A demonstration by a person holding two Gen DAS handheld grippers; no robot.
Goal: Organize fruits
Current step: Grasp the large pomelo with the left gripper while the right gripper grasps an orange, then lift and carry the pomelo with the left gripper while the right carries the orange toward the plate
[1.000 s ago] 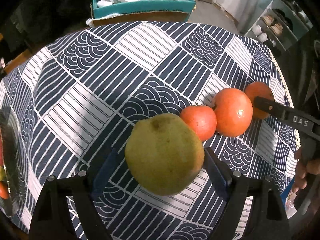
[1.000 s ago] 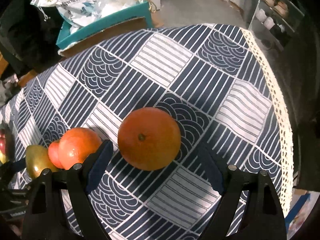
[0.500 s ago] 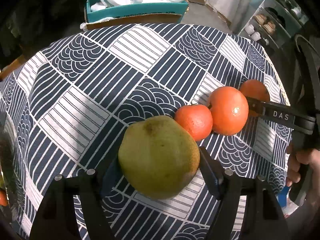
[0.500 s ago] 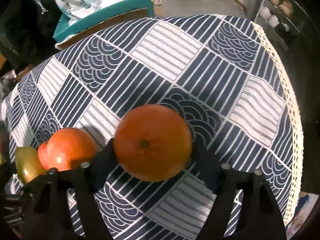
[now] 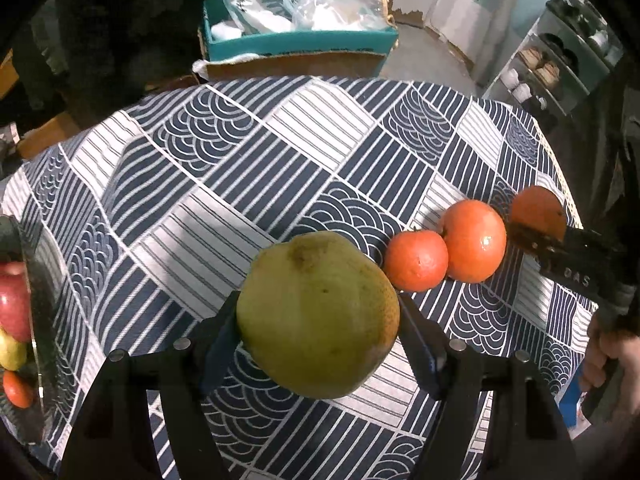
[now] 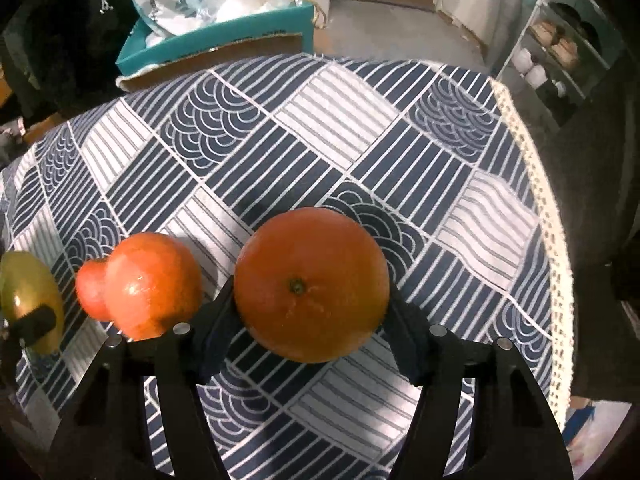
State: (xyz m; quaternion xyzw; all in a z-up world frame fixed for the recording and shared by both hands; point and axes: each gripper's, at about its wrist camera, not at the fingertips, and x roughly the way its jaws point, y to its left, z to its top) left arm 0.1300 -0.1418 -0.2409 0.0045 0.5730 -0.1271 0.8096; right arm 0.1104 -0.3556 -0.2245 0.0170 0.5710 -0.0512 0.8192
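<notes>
Counter under a navy-and-white patterned tablecloth [image 5: 304, 152]. The left gripper [image 5: 320, 344] clamps a green-yellow pear [image 5: 318, 314] between both pads. The right gripper [image 6: 308, 316], its jaws closing, has its pads against a large orange [image 6: 311, 283]. Between the two held fruits, a small tangerine [image 5: 418, 266] touches a larger one [image 5: 474, 246] on the cloth. A dark plate [image 5: 38, 344] at the left edge holds a red apple [image 5: 14, 306] and smaller fruit. Beyond the counter, a teal box [image 5: 296, 42] contains white plastic bags [image 5: 280, 12].
</notes>
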